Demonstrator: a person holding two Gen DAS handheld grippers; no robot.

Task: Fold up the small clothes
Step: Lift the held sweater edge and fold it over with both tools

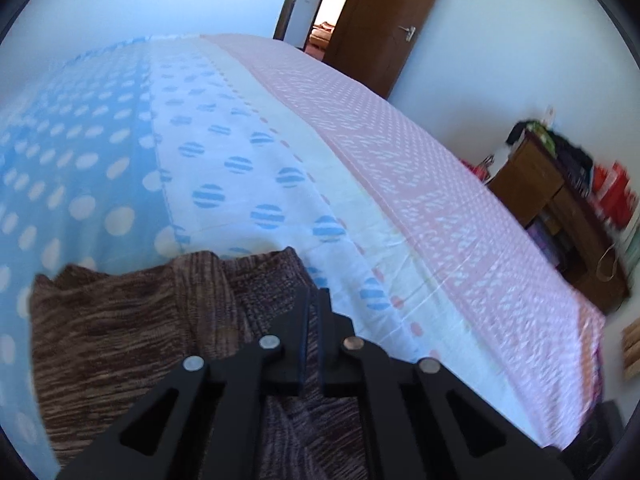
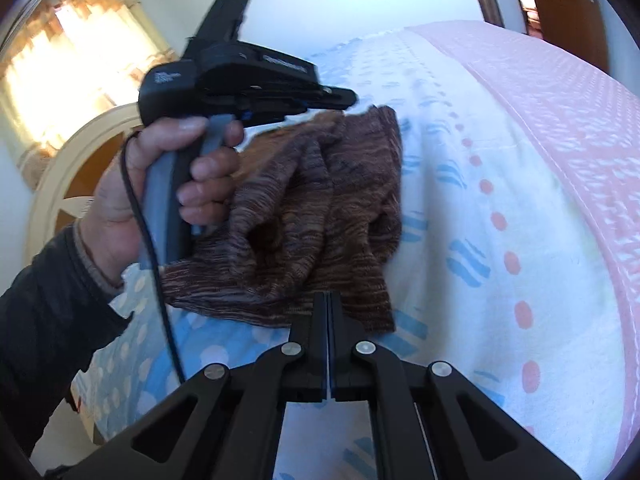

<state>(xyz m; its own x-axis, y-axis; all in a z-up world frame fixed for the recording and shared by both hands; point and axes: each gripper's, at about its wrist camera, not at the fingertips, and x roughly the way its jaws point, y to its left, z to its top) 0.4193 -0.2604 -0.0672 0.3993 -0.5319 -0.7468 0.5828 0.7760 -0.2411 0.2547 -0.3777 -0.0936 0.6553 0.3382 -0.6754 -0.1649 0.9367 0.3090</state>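
While stretching across both views, taking up most of each: a bed [image 1: 248, 128] under a sheet banded in dotted blue, white with striped blue spots, cream and pink. Showing beyond it pale walls, a brown door [image 1: 384, 20] standing ajar with a red paper cutting on it, a cluttered wooden cabinet [image 1: 560, 208] and, from the right wrist, a sunlit curtained window [image 2: 68, 52] beside a cream arched headboard [image 2: 60, 184].

Blurring badly at the cabinet's contents; cutting off the person at a dark sleeve [image 2: 44, 332] and the left hand [image 2: 160, 184], which is gripping the tool's handle.

Lying rumpled on the blue and white bands: a brown knit garment [image 2: 320, 208], streaked in darker and lighter brown, bunched in loose folds with one opening gaping.

Pinching its raised far edge: the left claw [image 2: 350, 98], fingers drawn together. Meeting the cloth's near edge with fingers pressed flat together: the right claw [image 2: 328, 296]; hard to tell whether catching any fabric there.
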